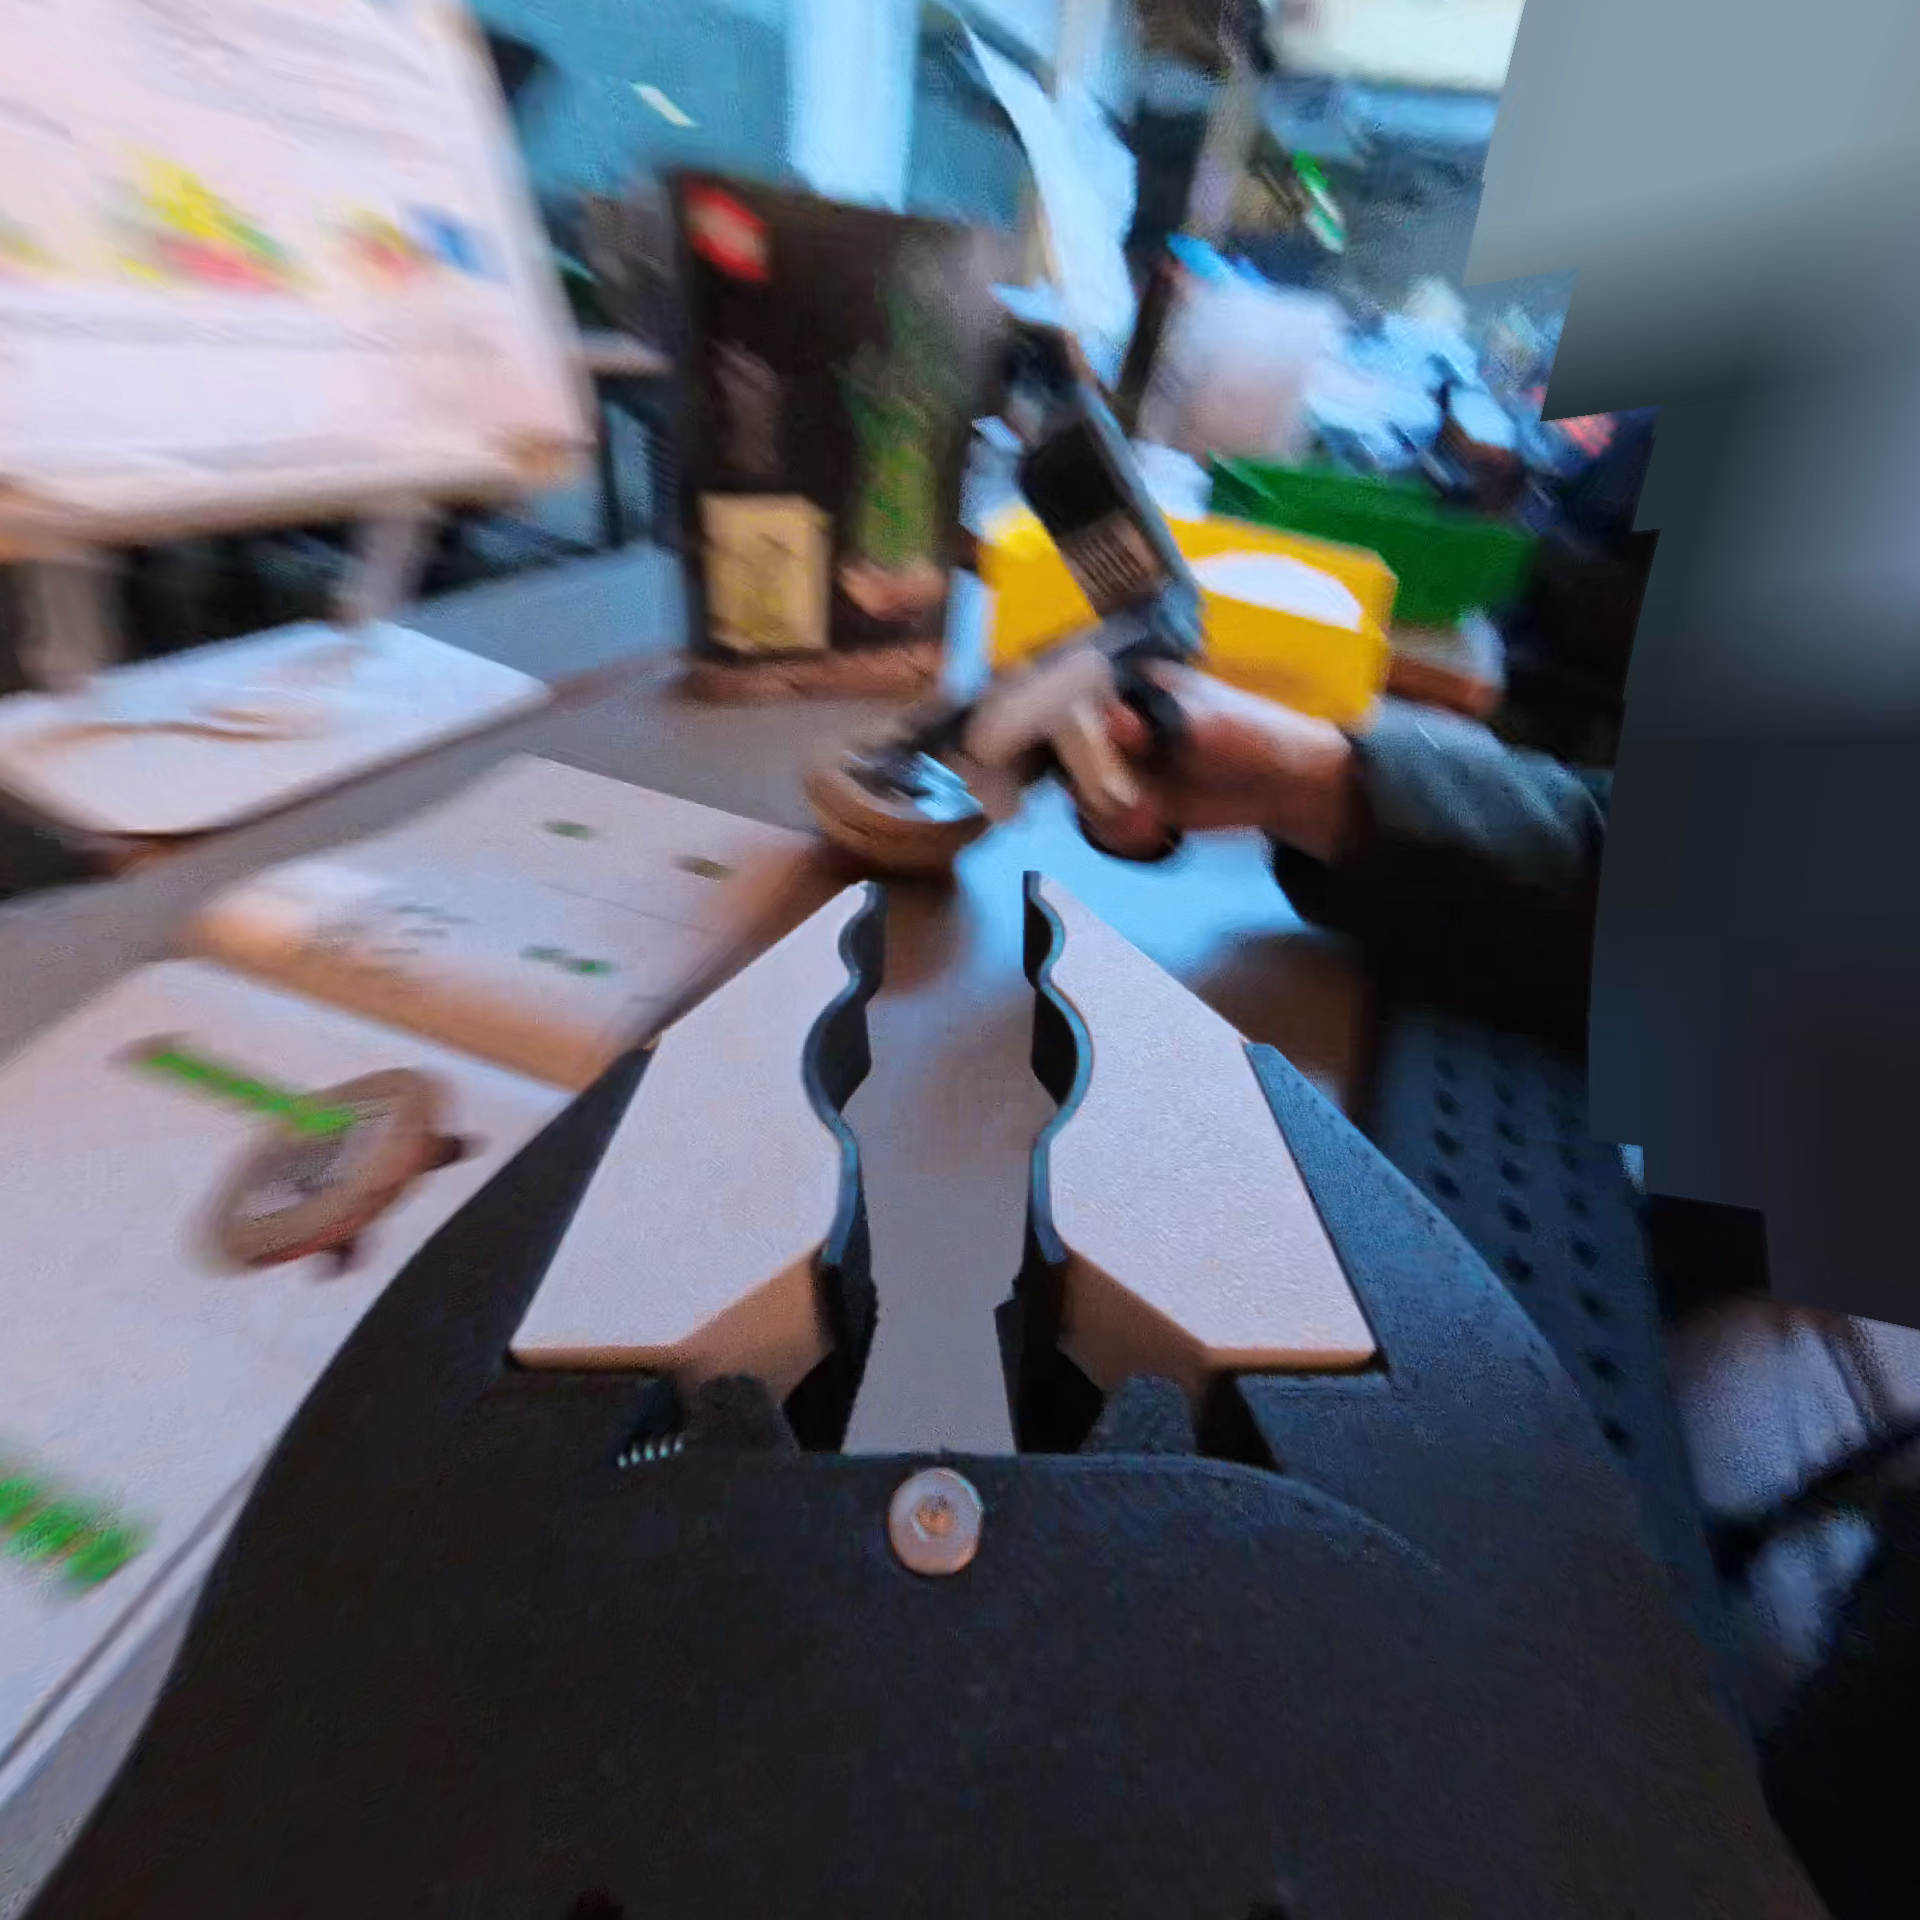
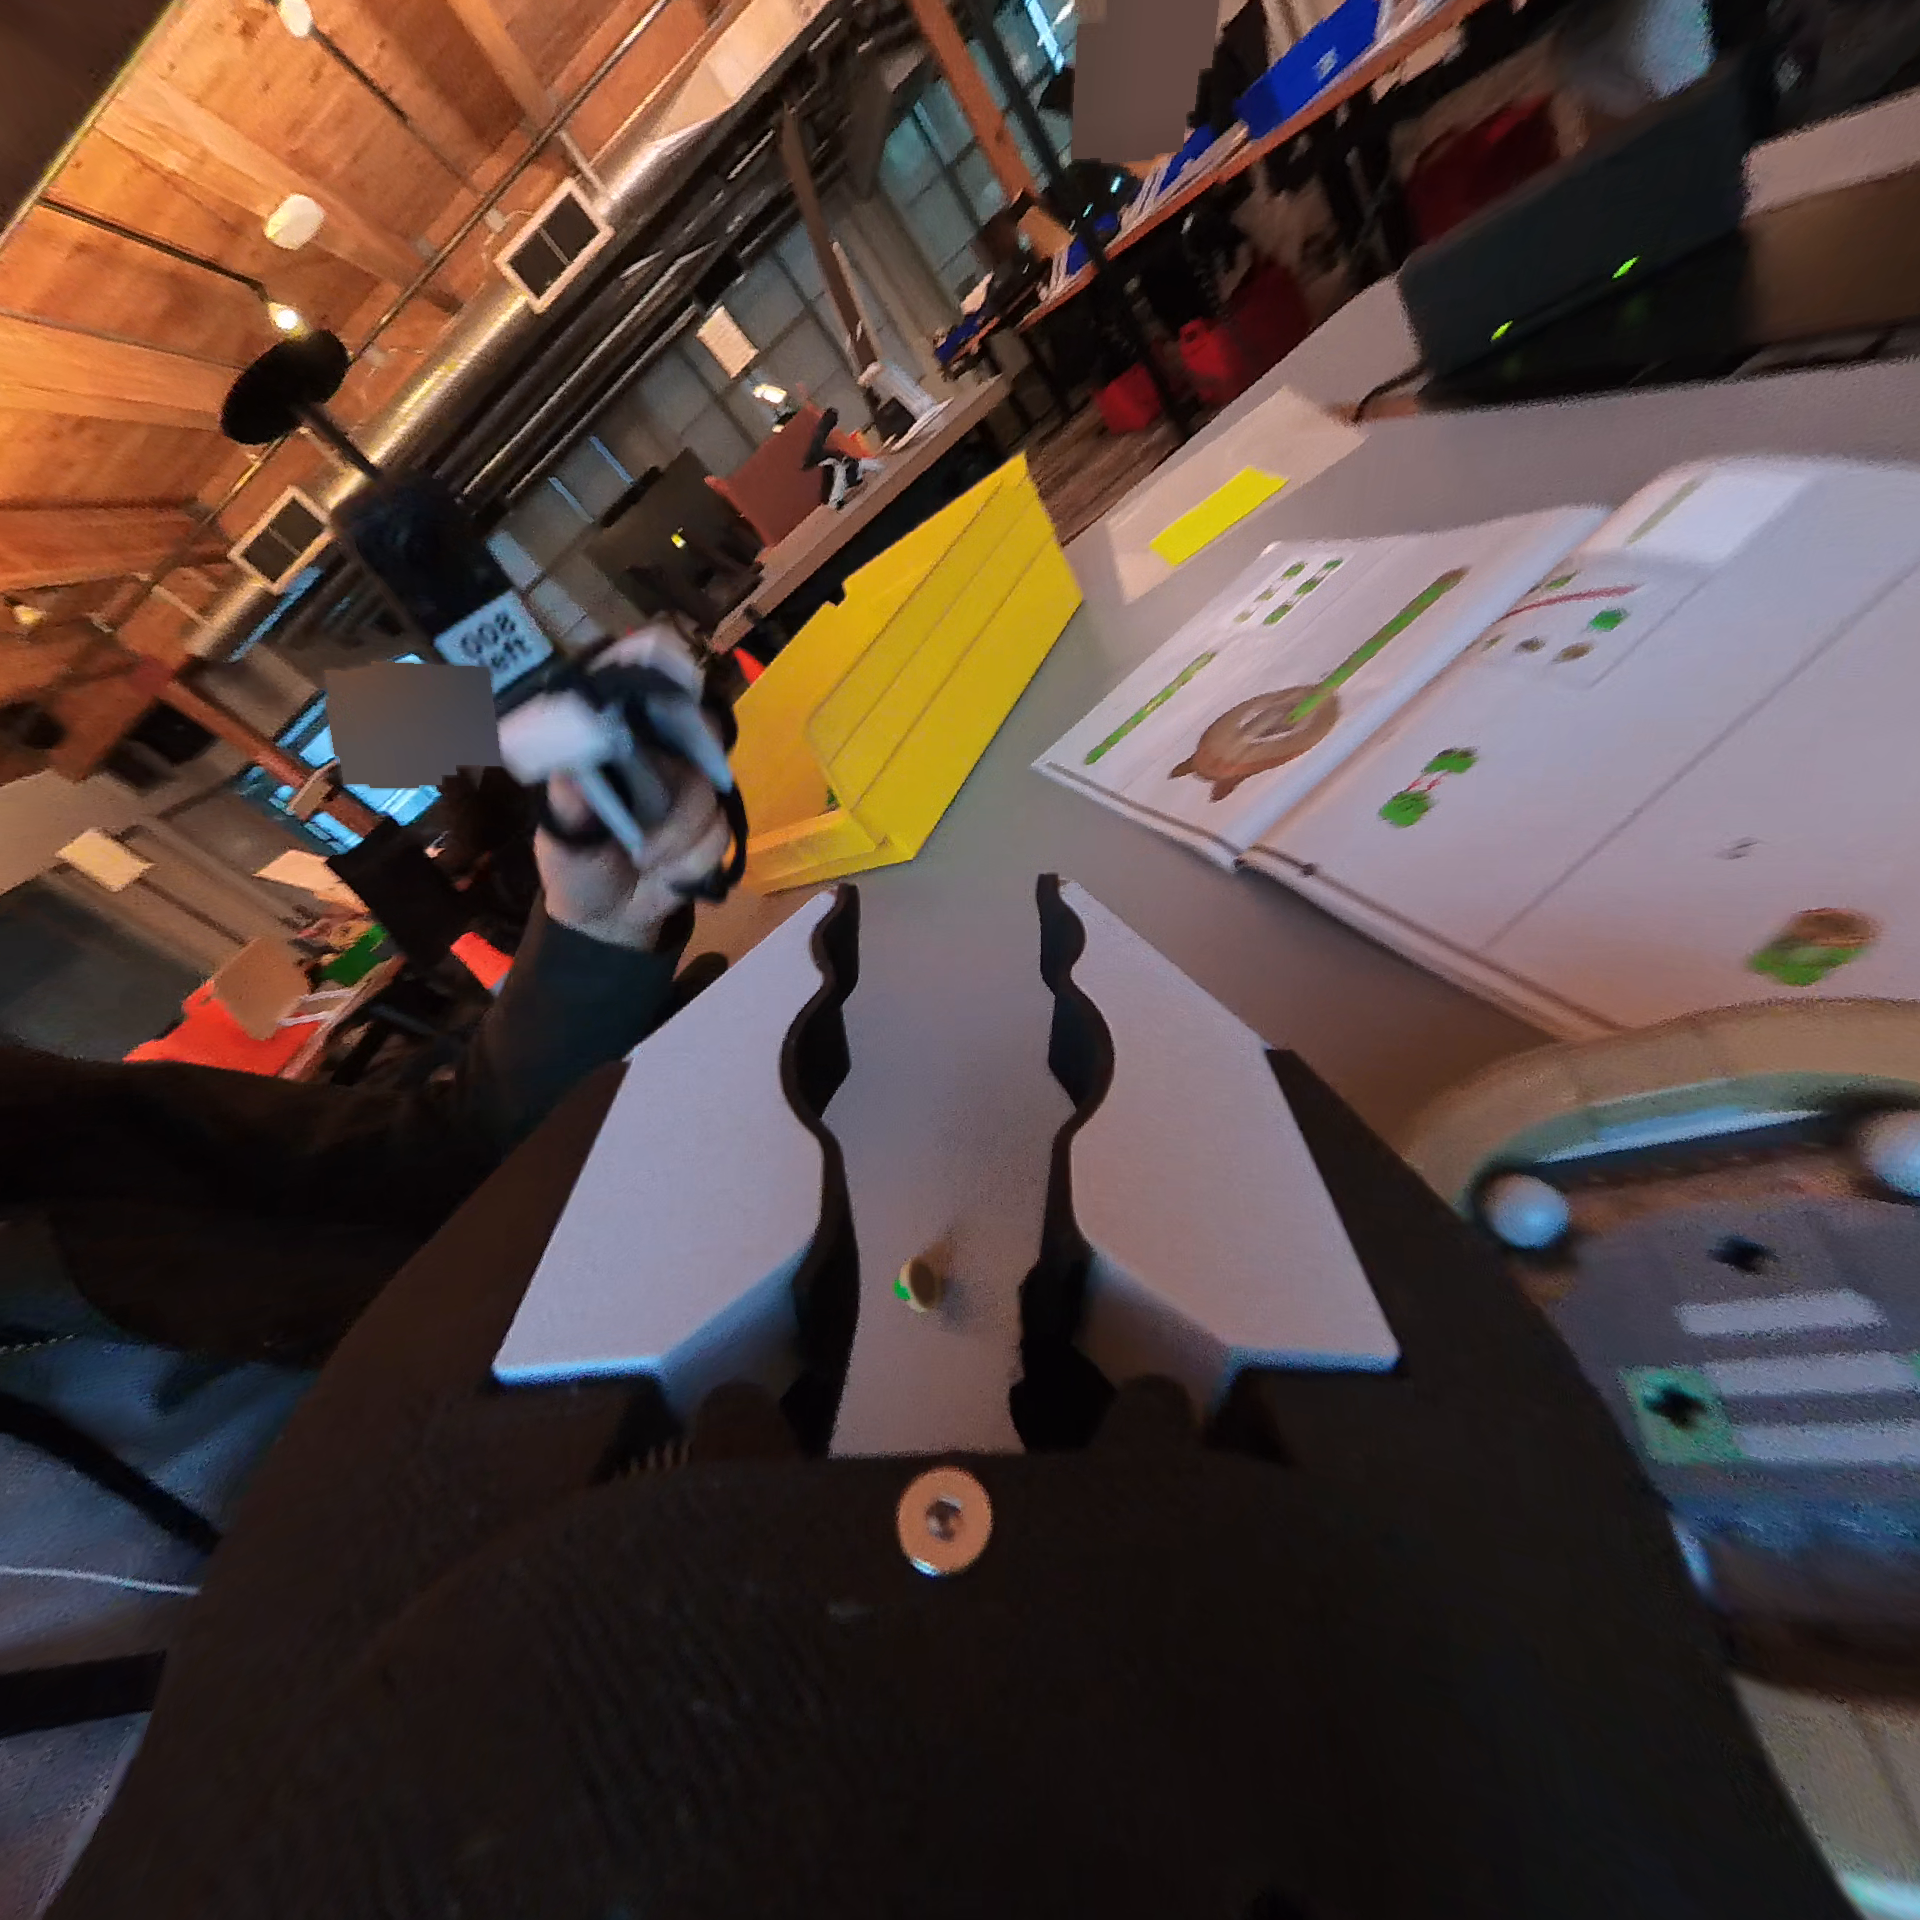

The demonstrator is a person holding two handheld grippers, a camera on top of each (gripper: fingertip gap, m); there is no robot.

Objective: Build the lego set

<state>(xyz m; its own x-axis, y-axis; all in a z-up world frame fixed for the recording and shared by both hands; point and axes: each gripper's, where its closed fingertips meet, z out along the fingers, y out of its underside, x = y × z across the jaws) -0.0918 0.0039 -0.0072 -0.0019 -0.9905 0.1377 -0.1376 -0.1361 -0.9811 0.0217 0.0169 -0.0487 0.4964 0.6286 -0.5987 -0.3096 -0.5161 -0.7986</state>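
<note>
In the left wrist view, my left gripper (image 1: 951, 894) is open and empty above the table. Ahead of it, a hand (image 1: 1174, 769) holds my right gripper (image 1: 920, 779) right at a round brown lego base (image 1: 883, 831); the frame is blurred. In the right wrist view, my right gripper (image 2: 945, 894) is open. A small tan and green piece (image 2: 920, 1283) lies on the table below the gap, touching neither finger. The round brown base (image 2: 1714, 1299) is close on the right, outside the fingers. The open instruction booklet (image 2: 1455, 727) lies beyond it.
A yellow tray (image 2: 914, 675) sits ahead on the grey table and also shows in the left wrist view (image 1: 1278, 613). A black lego box (image 1: 800, 416) stands behind, with a green bin (image 1: 1382, 530) to its right. A dark device with green lights (image 2: 1579, 260) sits at the far right. The left gripper's tips are roughly 12 centimetres from the right gripper's.
</note>
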